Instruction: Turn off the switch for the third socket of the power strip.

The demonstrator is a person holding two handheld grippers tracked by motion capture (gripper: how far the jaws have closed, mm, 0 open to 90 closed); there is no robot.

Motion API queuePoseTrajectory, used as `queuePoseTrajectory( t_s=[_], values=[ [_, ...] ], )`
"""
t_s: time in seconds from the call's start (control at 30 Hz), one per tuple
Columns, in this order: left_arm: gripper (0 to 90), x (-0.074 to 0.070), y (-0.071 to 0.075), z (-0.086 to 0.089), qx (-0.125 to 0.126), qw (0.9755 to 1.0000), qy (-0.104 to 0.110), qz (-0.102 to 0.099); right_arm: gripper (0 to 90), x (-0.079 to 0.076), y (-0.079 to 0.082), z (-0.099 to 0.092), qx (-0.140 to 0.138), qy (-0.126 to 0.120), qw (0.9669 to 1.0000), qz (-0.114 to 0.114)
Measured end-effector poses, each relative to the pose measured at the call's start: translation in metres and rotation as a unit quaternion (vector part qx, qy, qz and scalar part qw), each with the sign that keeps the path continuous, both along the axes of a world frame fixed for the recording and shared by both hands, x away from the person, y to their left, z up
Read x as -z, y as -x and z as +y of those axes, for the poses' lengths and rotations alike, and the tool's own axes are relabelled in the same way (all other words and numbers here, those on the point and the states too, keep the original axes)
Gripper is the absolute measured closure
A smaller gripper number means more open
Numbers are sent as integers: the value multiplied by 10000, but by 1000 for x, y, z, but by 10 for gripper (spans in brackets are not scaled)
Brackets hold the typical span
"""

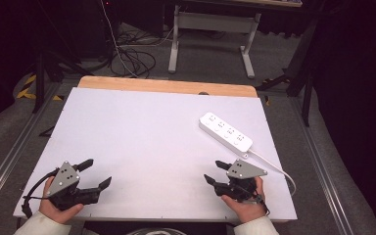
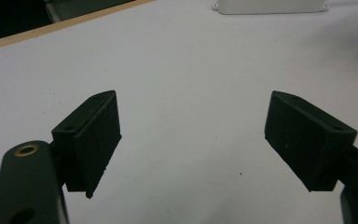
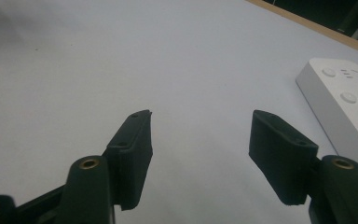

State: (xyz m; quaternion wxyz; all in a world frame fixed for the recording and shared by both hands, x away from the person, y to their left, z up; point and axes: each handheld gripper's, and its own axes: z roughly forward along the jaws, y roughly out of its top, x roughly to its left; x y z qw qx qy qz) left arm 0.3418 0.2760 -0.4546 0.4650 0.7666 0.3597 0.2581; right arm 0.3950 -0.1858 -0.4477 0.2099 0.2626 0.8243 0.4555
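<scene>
High view: left gripper (image 1: 94, 173) and right gripper (image 1: 214, 172) spread wide, holding nothing. Probably reach slowly toward power strip (image 1: 225, 131), staying level.

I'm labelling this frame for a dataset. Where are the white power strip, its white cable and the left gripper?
White plastic power strip (image 1: 225, 132): high view, middle of its top face.
White cable (image 1: 274, 168): high view, mid-run beyond the strip's near end.
Left gripper (image 1: 94, 172): high view, midway between its black fingers.

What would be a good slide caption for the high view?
A person holds an open left hand-held gripper and right hand-held gripper over a white table with a power strip.
</scene>
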Motion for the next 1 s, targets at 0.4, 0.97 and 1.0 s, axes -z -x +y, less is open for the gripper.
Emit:
queuePoseTrajectory(
  t_s=[0.4, 0.97, 1.0],
  values=[
    [187, 0, 0, 0, -31, 10000, 20, 19, 506, -20, -12, -1, -142, 79, 9996, 241],
    [189, 0, 0, 0, -48, 10000, 34, 50, 576, -50, -32, 2, -154, 196, 9993, 289],
    [189, 0, 0, 0, -44, 10000, 32, 57, 577, -51, -34, 2, -137, 217, 9993, 272]
  ],
)
